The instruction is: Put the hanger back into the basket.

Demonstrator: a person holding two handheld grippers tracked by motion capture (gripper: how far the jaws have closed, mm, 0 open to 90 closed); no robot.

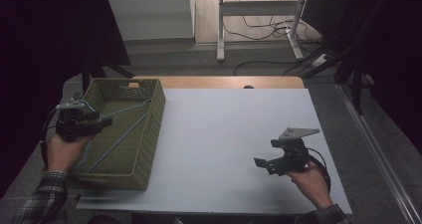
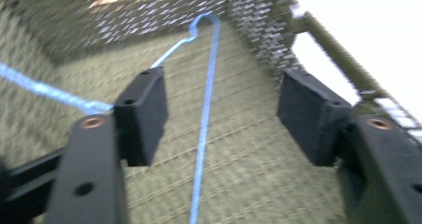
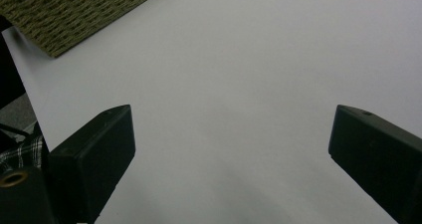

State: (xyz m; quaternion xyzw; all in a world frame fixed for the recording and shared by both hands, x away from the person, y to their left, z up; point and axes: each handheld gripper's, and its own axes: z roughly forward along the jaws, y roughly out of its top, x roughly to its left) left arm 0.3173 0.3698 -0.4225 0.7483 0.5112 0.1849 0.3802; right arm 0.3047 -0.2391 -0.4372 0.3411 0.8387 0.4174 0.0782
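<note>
Reaching in from the near left, the person's left hand (image 1: 62, 149) holds the left gripper (image 1: 102, 120) over the near left part of the olive-green woven rectangular basket (image 1: 152, 129), its nose pointing right and slightly far. In the left gripper view its two black jaws stand wide apart, with the thin light-blue wire hanger (image 2: 204, 114) running between them on the basket floor; neither pad touches the wire. In the high view the hanger (image 1: 122, 129) lies slanted inside the basket, its hook toward the far right corner. The basket sits at the left edge of the white tabletop (image 1: 224, 134).

At the near right, the right hand (image 1: 311, 176) holds the right gripper (image 1: 261, 163) low over bare table, pointing left. Its jaws are spread wide with nothing between them.
</note>
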